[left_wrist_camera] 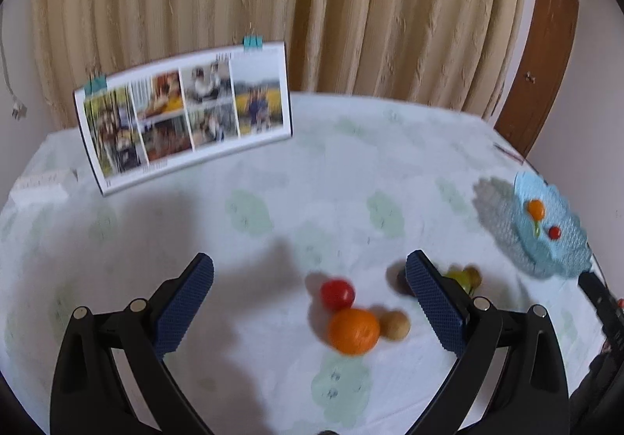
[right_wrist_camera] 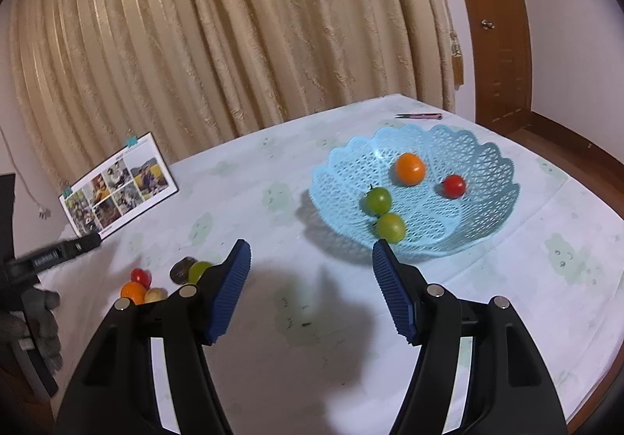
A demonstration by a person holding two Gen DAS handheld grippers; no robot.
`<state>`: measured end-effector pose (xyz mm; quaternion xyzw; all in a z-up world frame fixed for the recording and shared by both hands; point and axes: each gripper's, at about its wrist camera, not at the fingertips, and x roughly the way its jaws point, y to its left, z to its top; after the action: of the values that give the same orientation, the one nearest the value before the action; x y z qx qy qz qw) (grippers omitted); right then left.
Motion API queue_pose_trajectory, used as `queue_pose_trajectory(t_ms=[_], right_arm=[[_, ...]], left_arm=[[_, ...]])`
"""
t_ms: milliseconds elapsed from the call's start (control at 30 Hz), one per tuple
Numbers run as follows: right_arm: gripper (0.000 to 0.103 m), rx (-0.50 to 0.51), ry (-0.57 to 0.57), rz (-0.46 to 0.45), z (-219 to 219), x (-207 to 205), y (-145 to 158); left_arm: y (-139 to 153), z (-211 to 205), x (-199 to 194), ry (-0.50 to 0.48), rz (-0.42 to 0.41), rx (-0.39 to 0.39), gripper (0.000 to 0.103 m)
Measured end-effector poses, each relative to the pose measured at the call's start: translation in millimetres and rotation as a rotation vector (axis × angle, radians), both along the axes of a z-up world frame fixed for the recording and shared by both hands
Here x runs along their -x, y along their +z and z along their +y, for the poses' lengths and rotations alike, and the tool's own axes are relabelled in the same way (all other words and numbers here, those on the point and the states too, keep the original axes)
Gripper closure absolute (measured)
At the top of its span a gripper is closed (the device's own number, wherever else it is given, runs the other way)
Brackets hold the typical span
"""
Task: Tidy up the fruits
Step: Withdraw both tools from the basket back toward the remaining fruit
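- We hold the left tongs (left_wrist_camera: 310, 271) spread wide and empty above the loose fruit (left_wrist_camera: 353, 329) on the worktop (left_wrist_camera: 273, 169).
- Our right tongs (right_wrist_camera: 310, 251) also gape, gripping nothing.
- The blue basket (right_wrist_camera: 487, 166) holds an orange fruit (right_wrist_camera: 409, 169), a red one (right_wrist_camera: 454, 186) and two green ones (right_wrist_camera: 377, 201).

The left wrist camera sits close above the table (left_wrist_camera: 273, 201) and looks down and forward, toward the curtain (left_wrist_camera: 234, 6). The right wrist camera looks the same way from further right. Both see the blue basket (right_wrist_camera: 351, 169), the loose fruit pile (left_wrist_camera: 353, 318) and the photo card (left_wrist_camera: 183, 111).
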<state>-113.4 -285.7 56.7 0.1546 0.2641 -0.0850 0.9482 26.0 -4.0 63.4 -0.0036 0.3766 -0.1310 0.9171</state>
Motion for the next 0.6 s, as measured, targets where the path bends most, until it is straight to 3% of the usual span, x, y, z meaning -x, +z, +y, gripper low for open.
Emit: queue_pose_trajectory(t_ms=[267,500,600], right_arm=[[0.036,-0.001,0.041,0.03,11.1,-3.9,-8.5],[0.036,-0.005,0.068,0.055,16.8,-7.1,-16.2],[0.036,-0.005,0.079,0.064,19.1,-9.8,-18.3]], left_arm=[[-40.3,-14.0,16.7,-0.045,0.075,-0.042,0.006],[-54.5,-19.0,14.5,-0.07,0.111,-0.048,0.026],[-58.5,-18.5,11.5,-0.081,0.129,-0.028,0.029]])
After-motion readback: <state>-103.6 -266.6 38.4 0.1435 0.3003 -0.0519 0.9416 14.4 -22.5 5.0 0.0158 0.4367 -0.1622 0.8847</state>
